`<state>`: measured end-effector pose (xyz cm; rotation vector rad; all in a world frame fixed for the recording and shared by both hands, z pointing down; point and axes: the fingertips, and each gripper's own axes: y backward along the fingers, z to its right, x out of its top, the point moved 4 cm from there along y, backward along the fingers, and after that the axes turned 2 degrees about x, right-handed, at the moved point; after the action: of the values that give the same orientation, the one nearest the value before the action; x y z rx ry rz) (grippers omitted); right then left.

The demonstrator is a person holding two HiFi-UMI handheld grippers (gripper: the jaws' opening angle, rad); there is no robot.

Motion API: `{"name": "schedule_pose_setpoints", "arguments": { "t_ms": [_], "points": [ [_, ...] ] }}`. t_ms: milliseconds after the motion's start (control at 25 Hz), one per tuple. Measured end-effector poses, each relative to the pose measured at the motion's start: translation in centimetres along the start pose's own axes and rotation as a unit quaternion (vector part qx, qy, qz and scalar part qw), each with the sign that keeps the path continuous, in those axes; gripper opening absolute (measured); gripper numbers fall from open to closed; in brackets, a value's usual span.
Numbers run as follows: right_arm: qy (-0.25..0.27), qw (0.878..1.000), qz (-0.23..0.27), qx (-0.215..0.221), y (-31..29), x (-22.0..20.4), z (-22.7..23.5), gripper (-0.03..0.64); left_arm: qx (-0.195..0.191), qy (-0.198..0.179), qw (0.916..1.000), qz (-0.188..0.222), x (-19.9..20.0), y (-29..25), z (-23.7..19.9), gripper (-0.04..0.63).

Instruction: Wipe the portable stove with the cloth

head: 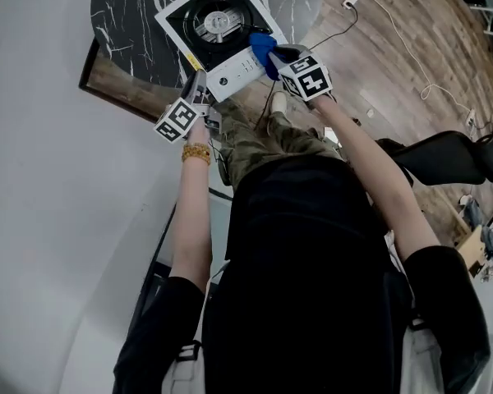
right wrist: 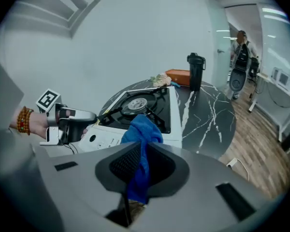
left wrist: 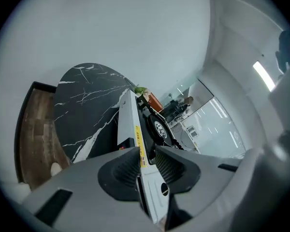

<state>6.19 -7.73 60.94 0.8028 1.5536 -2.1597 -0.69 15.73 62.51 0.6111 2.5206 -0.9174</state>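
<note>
Portable stove [head: 218, 25] sits at the near edge of the black marble table [head: 131, 15], left gripper [left wrist: 146, 154] clamped on its near-left edge, evidently to steady it, while right gripper [right wrist: 142, 163] pinches the blue cloth [right wrist: 144, 132] at its near-right corner, judged ready for wiping

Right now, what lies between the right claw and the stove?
Only the cloth, pinched in the right claw; the right gripper view shows it.

Black marble table [head: 127, 19] sitting beside white wall [head: 41, 203] — wood floor [head: 394, 64] showing right, black chair [head: 456, 156] standing on it.
</note>
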Motion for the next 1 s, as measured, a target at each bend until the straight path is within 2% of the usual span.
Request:
{"name": "schedule_pose_setpoints", "arguments": {
  "t_ms": [240, 400, 480, 560, 600, 640, 680, 720, 760, 800, 840, 880, 960, 1000],
  "points": [
    [0.036, 0.995, -0.015, 0.087, -3.1, 0.9, -6.5, 0.034, -0.026, 0.022, 0.9994, -0.012, 0.3, -0.4, 0.3, 0.094],
    [0.066, 0.991, -0.023, 0.114, -5.4, 1.9, -10.2, 0.032, -0.045, -0.003, 0.9984, -0.033, 0.0, -0.9, 1.1, 0.094],
    [0.056, 0.990, -0.027, 0.125, -6.2, 2.3, -11.4, 0.032, -0.044, -0.012, 0.9983, -0.035, -0.1, -0.9, 1.0, 0.094],
    [0.015, 0.989, -0.028, 0.142, -6.6, 2.5, -12.1, 0.032, -0.048, 0.014, 0.9984, -0.028, 0.1, -0.7, 0.7, 0.094],
    [-0.020, 0.987, -0.026, 0.157, -6.6, 2.6, -12.3, 0.032, -0.053, 0.032, 0.9978, -0.022, 0.2, -0.5, 0.7, 0.094],
    [-0.074, 0.980, -0.019, 0.183, -6.5, 2.5, -12.3, 0.034, -0.061, 0.050, 0.9967, -0.015, 0.2, -0.1, 0.8, 0.097],
    [-0.149, 0.964, -0.008, 0.221, -6.3, 2.4, -12.2, 0.034, -0.073, 0.066, 0.9951, -0.006, 0.2, 0.4, 0.9, 0.126],
    [-0.239, 0.935, 0.010, 0.263, -5.9, 2.3, -11.9, 0.034, -0.088, 0.080, 0.9929, 0.003, 0.2, 1.1, 1.2, 0.191],
    [-0.325, 0.898, 0.035, 0.295, -5.5, 2.2, -11.4, 0.034, -0.101, 0.093, 0.9905, 0.007, 0.0, 1.9, 1.4, 0.222],
    [-0.389, 0.866, 0.064, 0.308, -5.0, 2.1, -10.7, 0.034, -0.112, 0.103, 0.9884, 0.005, -0.4, 2.6, 1.5, 0.237],
    [-0.423, 0.849, 0.091, 0.304, -4.7, 1.8, -9.9, 0.034, -0.118, 0.109, 0.9870, -0.006, -1.1, 3.1, 1.6, 0.248],
    [-0.432, 0.846, 0.109, 0.294, -4.4, 1.4, -9.2, 0.034, -0.121, 0.111, 0.9861, -0.021, -1.9, 3.4, 1.7, 0.253],
    [-0.404, 0.864, 0.119, 0.277, -3.8, 0.7, -8.2, 0.034, -0.107, 0.088, 0.9892, -0.048, -3.5, 3.2, 1.9, 0.258],
    [-0.382, 0.876, 0.117, 0.270, -3.5, 0.6, -7.8, 0.034, -0.070, 0.050, 0.9947, -0.057, -3.7, 3.2, 1.6, 0.256]
  ]
}}
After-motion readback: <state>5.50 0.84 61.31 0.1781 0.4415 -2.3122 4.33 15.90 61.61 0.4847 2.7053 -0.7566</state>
